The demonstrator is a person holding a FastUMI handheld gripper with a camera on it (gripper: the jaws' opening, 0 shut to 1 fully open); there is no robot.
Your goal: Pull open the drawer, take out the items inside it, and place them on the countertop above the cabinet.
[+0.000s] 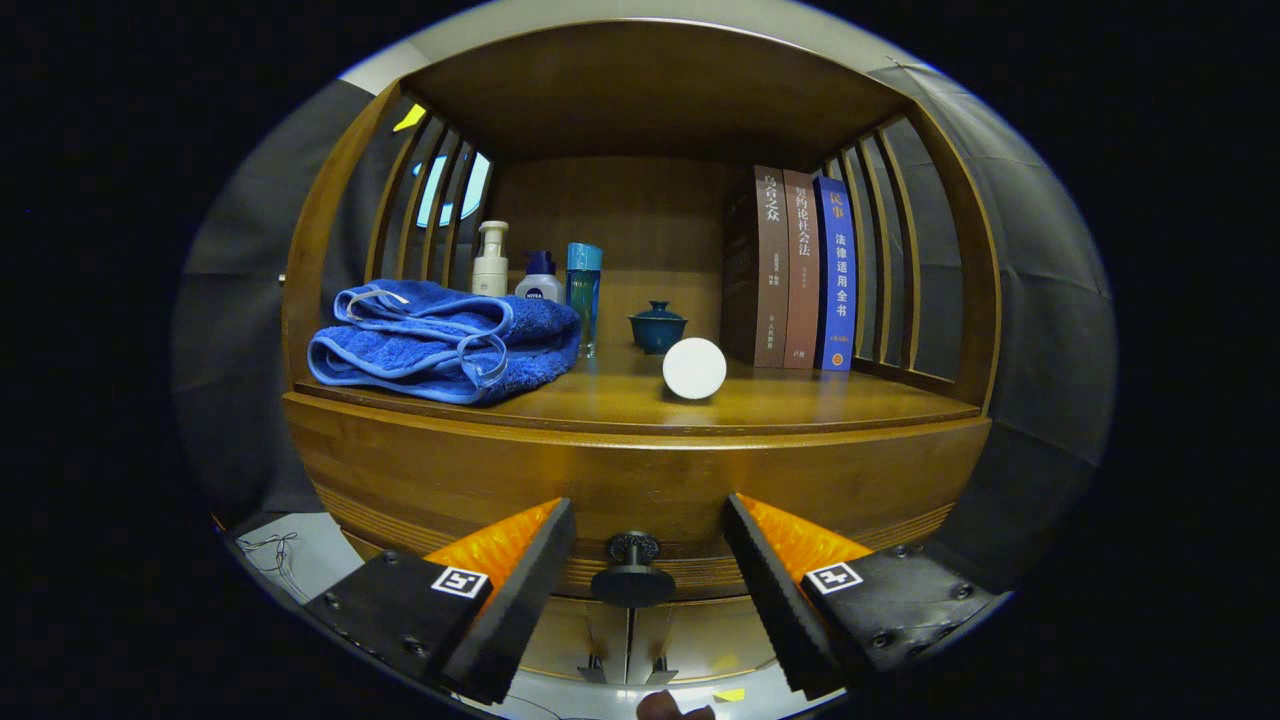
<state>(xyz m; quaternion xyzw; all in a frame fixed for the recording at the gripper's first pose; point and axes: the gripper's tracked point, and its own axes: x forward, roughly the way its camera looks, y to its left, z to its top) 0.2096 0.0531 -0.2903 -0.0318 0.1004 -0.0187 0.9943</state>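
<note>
Wooden cabinet (640,470) fills what I look at, its open upper shelf walled by slatted sides and backed by plain board. I hold my jaws (648,545) spread wide, pressing on nothing, and between them sits the single dark knob (633,572) of the drawer (640,490), whose curved front is flush with the cabinet, so the drawer is shut and whatever lies inside is hidden from me. Whether my fingers are level with the knob or a little short of it I cannot tell. Beyond the jaws, above the drawer front, runs the surface (820,405) of the cabinet. Nearest on it is one white round object (694,368), close to the front edge and about the middle. Just behind it stands one dark teal lidded cup (657,327). Off to the left lies one blue towel (445,340), folded in a loose heap. Behind the towel stand three bottles: one cream pump bottle (490,259), one short white bottle with a blue cap (540,279), and one tall clear blue bottle (584,290). To the right of the white object three books (800,270) stand upright side by side, two brown and one blue.
</note>
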